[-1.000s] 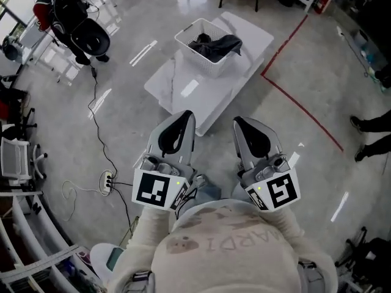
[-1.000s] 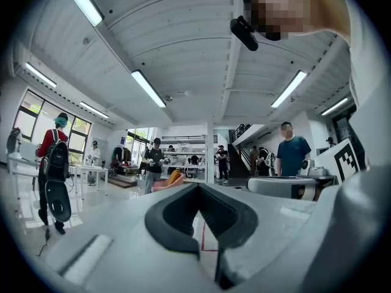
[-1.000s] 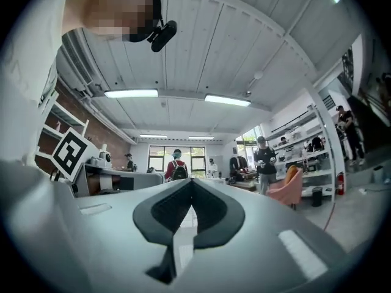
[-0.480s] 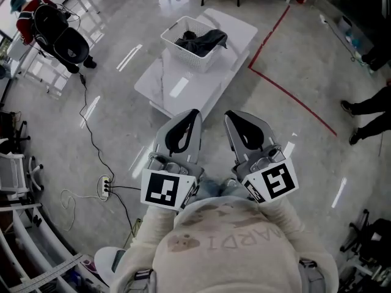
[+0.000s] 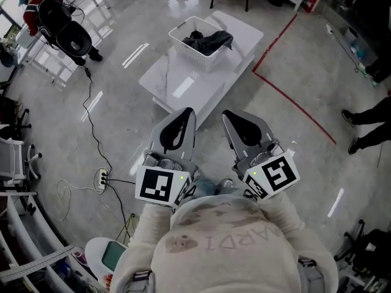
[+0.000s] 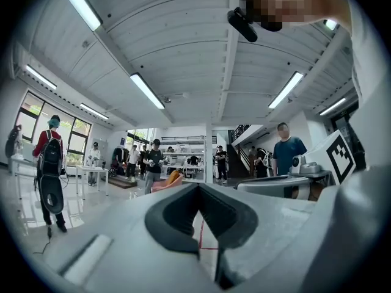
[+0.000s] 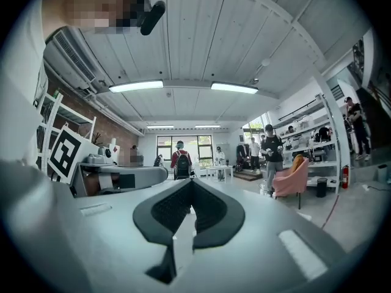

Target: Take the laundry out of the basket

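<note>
A white laundry basket [image 5: 190, 34] stands on the far end of a low white table [image 5: 183, 87], well ahead of me. Dark laundry [image 5: 211, 41] lies in it and hangs over its right rim. My left gripper [image 5: 187, 112] and right gripper [image 5: 228, 113] are held side by side close to my chest, far short of the table. They point forward and upward. In the left gripper view the left gripper [image 6: 197, 187] is shut with nothing in it. The right gripper view shows the right gripper [image 7: 191, 184] shut and empty too. The basket shows in neither gripper view.
A power strip [image 5: 102, 177] and its cable lie on the floor at the left. A red tape line [image 5: 293, 101] runs right of the table. A chair with a backpack [image 5: 64, 32] stands far left, a person's feet [image 5: 354, 130] at the right. Several people [image 6: 151, 163] stand across the room.
The table and basket have shifted slightly within the head view as I move. Both grippers stay shut and side by side in front of my chest.
</note>
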A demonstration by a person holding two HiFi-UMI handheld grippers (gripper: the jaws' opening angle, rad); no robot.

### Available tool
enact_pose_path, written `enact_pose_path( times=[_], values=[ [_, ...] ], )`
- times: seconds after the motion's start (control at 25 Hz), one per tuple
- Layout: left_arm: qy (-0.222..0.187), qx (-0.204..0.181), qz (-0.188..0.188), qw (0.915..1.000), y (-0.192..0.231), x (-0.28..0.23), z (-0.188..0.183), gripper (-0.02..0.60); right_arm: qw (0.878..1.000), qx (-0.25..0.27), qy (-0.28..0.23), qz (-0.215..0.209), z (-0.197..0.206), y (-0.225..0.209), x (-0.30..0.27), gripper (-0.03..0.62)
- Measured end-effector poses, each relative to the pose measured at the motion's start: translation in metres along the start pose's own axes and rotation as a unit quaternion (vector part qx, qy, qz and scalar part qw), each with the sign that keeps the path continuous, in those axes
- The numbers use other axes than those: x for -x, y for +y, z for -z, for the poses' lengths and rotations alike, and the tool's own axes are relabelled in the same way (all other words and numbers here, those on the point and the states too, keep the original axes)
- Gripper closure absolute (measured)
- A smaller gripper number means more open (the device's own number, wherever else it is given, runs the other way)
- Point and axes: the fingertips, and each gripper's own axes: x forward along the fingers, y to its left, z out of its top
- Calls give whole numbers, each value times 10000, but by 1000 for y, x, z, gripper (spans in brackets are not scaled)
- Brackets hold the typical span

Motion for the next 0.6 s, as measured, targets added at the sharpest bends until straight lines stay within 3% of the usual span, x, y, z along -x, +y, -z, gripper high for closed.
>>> enact_pose_path(
  times=[0.6],
  values=[
    [-25,26,323,9995,-15,13,-7,581,9997,198,-40,115,-17,4,12,566]
  ],
)
